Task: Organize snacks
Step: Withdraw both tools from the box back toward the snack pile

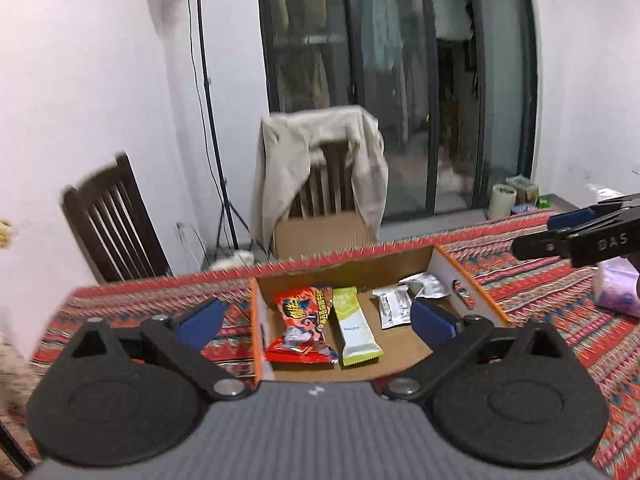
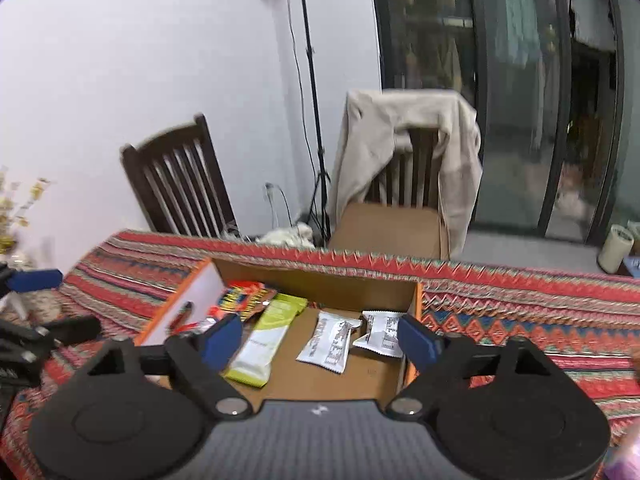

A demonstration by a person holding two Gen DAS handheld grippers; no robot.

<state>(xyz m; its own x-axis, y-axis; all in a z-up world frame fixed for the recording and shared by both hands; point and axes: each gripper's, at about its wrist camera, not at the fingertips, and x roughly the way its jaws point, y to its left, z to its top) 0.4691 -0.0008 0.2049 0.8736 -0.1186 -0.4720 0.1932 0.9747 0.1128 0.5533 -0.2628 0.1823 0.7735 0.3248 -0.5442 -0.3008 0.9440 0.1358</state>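
I am hovering my left gripper and right gripper, both spread wide and holding nothing, over the cardboard box where 4 snacks are lying flat (apparently nearly done, purple pack waiting outside).

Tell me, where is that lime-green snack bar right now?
The lime-green snack bar lies flat inside the open cardboard box on the patterned tablecloth, just right of the red snack packet and left of the two white packets, in both wrist views.
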